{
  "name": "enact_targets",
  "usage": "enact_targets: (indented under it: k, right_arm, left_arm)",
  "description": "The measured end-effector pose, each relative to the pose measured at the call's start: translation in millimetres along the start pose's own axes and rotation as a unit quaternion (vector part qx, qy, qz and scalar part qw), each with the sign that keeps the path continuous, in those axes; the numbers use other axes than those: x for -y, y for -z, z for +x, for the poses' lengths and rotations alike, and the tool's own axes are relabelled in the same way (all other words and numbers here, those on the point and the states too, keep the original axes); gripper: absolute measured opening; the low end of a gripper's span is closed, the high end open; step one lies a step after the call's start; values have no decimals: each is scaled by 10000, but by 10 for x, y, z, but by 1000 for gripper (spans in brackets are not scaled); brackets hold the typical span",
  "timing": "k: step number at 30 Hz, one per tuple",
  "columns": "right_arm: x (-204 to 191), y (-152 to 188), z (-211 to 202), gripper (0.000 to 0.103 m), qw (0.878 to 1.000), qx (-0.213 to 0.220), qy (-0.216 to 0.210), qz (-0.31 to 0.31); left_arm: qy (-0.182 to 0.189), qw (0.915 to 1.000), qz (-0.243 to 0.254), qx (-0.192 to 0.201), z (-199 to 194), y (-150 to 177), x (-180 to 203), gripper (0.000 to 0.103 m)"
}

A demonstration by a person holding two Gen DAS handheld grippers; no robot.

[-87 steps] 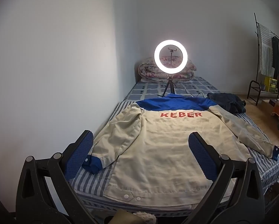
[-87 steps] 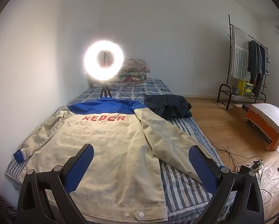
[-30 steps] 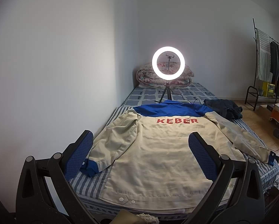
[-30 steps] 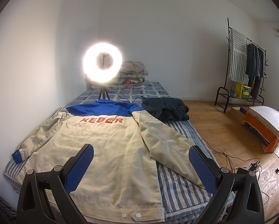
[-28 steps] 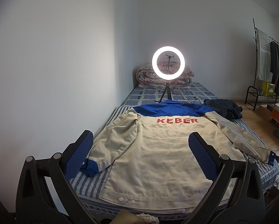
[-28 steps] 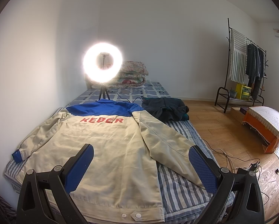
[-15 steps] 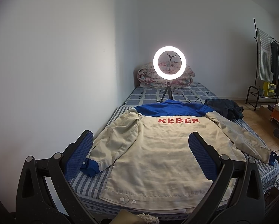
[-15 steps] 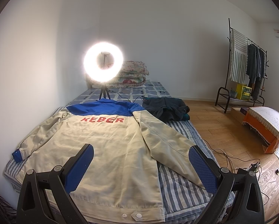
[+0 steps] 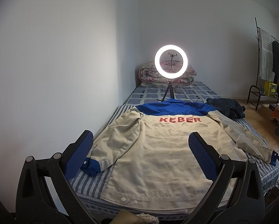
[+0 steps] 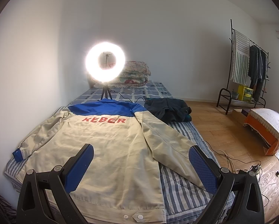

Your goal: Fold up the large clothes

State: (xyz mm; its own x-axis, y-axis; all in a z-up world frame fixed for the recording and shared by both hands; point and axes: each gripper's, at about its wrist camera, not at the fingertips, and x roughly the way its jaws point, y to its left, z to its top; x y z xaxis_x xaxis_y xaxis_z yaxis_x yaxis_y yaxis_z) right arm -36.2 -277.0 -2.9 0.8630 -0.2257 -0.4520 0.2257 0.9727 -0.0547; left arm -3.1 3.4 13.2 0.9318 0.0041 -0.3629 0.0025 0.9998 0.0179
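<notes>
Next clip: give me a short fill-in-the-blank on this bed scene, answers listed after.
1. The beige jacket with a blue yoke lies spread flat with its ____ side up.
2. The red letters on it spell ____.
3. Both the left gripper and the right gripper are ____ and hold nothing.
4. The lit ring light on a tripod stands on the ____.

Answers: back; KEBER; open; bed

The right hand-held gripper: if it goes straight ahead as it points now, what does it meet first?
Probably the beige jacket spread on the bed, near its right sleeve; depth is unclear. The right hand-held gripper is open and empty.
</notes>
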Motion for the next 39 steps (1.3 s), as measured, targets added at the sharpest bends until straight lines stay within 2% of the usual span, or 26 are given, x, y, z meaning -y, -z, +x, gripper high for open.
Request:
enact_targets:
  k: [11,17,24,29,33,35,39]
  right_arm:
    - [-211,-51,148,103,9997,-57,-165,-153]
    - [-434,-140,255,103,9986,-69,-338,-395]
    - [-813,-247,462,101,9928,-191,-893,-772]
    - [-1146,-320,668,101,9844,-114,-1503,-911]
    - [-1444,-276,856,101,9753,-83,-1845,-1212]
    - [-1559,-196,938,100,9696,-88,-2007,-1395]
    - [-1686,-59,1099,89,9572,-601,-2425,-1459]
  left_arm:
    - [-211,9997,17,-92,106,59,-69,103]
    - [-455,9988,-22,-198,201,166,-239,103]
    - [-659,9958,-204,-604,379,408,-554,103]
    - [-478,9931,-567,-910,567,615,-774,103]
    - [-307,9831,-1097,-1435,839,801,-962,84]
    - [-120,9713,-1541,-1806,1009,925,-1096,79]
    - [6,9458,-2279,-2312,1337,1148,-1297,74]
